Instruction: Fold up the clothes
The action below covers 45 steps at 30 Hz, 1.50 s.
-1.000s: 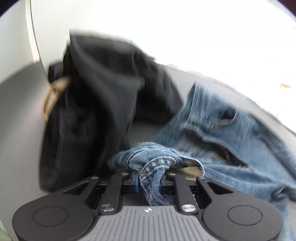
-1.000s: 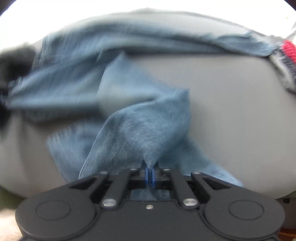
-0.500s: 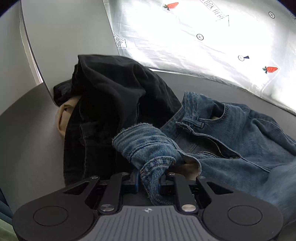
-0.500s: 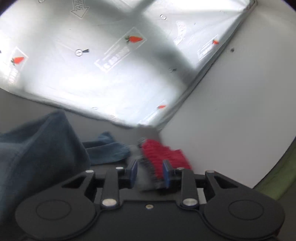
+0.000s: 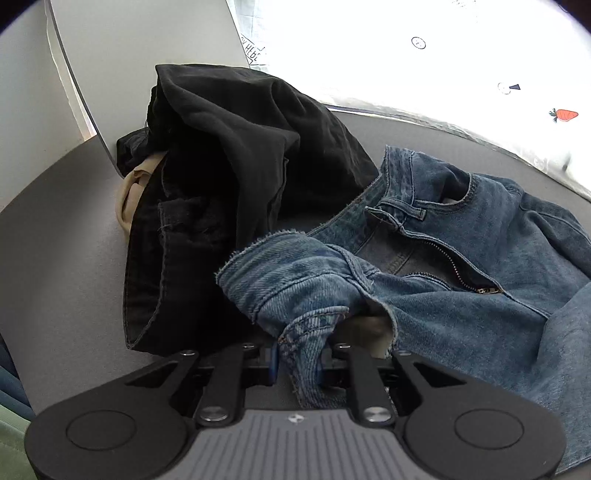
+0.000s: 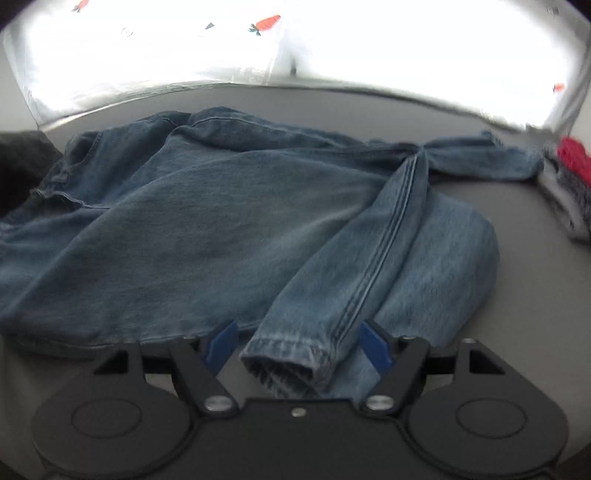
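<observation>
Blue jeans lie on a gray table, one gripper holding on and one letting go.

The left gripper (image 5: 298,363) is pinched tight on a bunched bit of the jeans (image 5: 461,295) near the waist, where the zip is open. A black cloth pile (image 5: 229,177) sits just beside the jeans on the left, with a bit of tan cloth (image 5: 129,195) poking out from under it. The right gripper (image 6: 297,345) has its jaws opening wide, and the cuff of a jeans leg (image 6: 295,362) lies between its blue pads (image 6: 221,341) without being squeezed. That leg is folded back over the rest of the jeans. The jeans are spread flat over the table (image 6: 524,258). A red and gray cloth (image 6: 570,177) sits at the far right edge. A bright white sheet with little carrots (image 6: 267,22) is behind the table.
</observation>
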Available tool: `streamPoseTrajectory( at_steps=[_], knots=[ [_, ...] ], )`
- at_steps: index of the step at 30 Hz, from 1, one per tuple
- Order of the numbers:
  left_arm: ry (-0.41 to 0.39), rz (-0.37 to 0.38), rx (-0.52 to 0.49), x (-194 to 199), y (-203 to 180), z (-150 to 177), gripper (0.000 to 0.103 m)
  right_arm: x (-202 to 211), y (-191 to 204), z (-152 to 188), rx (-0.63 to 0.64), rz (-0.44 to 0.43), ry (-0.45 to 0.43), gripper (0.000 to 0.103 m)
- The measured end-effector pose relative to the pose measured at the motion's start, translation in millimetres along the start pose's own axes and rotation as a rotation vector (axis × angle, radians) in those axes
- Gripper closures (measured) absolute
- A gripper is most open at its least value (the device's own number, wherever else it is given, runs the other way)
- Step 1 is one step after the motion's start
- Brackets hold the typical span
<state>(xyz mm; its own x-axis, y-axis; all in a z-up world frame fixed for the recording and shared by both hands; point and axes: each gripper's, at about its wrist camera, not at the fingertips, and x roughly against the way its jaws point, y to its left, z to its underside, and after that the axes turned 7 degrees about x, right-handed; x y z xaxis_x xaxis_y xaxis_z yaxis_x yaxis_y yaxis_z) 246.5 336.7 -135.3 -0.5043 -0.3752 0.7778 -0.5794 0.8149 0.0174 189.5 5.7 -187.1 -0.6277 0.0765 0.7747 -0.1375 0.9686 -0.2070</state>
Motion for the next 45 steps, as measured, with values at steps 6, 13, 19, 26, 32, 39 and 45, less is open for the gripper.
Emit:
streamPoseTrajectory(
  at_steps=[6, 13, 19, 26, 32, 39, 45],
  knots=[
    [0.005, -0.029, 0.027, -1, 2, 4, 0.081, 10, -45, -17, -0.043, -0.050, 0.031, 0.092],
    [-0.004, -0.070, 0.102, 2, -3, 3, 0.081, 115, -234, -39, -0.113, 0.401, -0.190, 0.094],
    [-0.011, -0.103, 0.131, 6, -13, 0, 0.082, 69, -413, -61, -0.189, 0.684, -0.089, 0.071],
    [-0.010, -0.153, 0.130, 4, -21, 9, 0.081, 16, -422, -6, -0.427, 0.597, -0.018, 0.030],
    [0.028, -0.183, 0.182, -4, -19, 17, 0.079, -37, -377, 95, -0.598, 0.410, 0.195, 0.029],
    [0.027, -0.213, 0.155, -3, -27, 17, 0.081, -61, -388, 108, -0.803, 0.246, 0.170, 0.087],
    [0.001, -0.186, 0.178, 8, -24, 17, 0.085, 17, -379, 39, -0.555, 0.510, 0.042, 0.100]
  ],
)
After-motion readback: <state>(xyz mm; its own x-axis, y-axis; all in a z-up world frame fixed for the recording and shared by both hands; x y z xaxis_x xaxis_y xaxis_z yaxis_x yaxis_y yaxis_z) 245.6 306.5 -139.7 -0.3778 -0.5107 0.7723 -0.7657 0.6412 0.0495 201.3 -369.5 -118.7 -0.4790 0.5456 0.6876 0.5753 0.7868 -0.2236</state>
